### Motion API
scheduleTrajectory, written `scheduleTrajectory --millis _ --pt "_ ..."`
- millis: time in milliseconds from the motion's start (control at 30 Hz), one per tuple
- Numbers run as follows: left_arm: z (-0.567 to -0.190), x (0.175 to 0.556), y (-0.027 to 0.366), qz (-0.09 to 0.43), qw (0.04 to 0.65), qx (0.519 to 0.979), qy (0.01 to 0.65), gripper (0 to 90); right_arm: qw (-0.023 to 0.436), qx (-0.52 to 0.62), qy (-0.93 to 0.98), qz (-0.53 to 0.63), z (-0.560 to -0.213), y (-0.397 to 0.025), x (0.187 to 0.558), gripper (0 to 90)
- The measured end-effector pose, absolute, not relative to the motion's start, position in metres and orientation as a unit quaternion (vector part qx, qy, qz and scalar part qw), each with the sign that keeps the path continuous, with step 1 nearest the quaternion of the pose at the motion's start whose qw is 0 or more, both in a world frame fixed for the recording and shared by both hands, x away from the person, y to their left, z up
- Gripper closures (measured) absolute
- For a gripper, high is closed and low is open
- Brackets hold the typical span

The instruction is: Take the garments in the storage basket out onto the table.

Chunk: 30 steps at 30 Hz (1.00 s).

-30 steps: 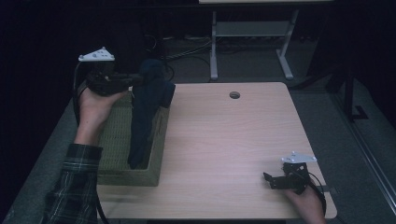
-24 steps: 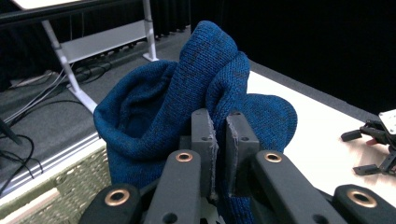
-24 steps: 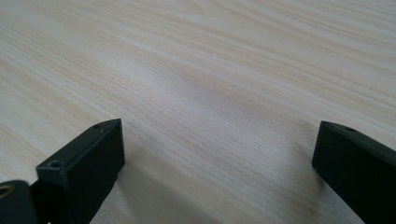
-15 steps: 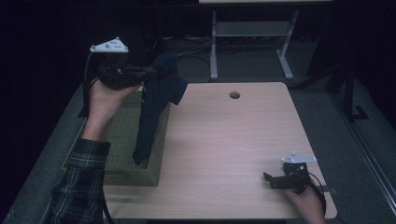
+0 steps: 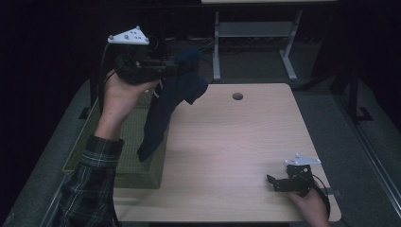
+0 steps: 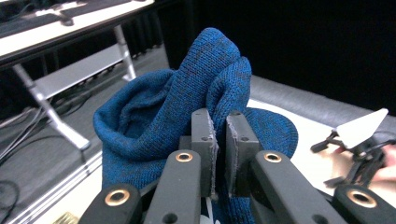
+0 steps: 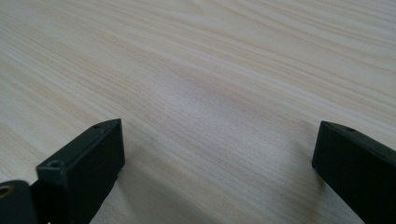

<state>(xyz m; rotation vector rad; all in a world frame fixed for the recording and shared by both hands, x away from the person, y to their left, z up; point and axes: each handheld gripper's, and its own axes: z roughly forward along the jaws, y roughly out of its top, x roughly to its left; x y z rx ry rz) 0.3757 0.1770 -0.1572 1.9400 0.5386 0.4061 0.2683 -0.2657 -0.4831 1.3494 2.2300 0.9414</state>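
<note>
Hanging from the left gripper (image 5: 165, 66), whose jaws are clamped on a bunched fold, the blue knit garment (image 5: 163, 111) dangles at ten o'clock over the basket (image 5: 75, 163), apparently lifted to clear its rim. The right gripper (image 5: 273, 182) rests at five o'clock on the table (image 5: 236, 137), jaws wide apart, likely waiting.

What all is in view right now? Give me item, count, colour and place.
Knit garment: one, dark blue, hanging from the left gripper over the basket's right edge.
Basket: one, olive green, on the table's left side.
Table: one, light wood, with a round hole near the far edge.
Desk frame: one, white, on the floor beyond the table.
Left gripper: black, raised, jaws clamped on the garment.
Right gripper: black, jaws wide apart, low at the table's near right corner.
</note>
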Motion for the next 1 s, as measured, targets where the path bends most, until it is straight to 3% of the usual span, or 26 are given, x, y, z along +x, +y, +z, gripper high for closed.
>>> scheduleTrajectory --millis 1000 --pt "-0.142 0.350 0.091 0.119 0.547 0.818 0.130 83.9 0.183 0.479 0.791 0.334 -0.483 -0.266 0.268 2.1"
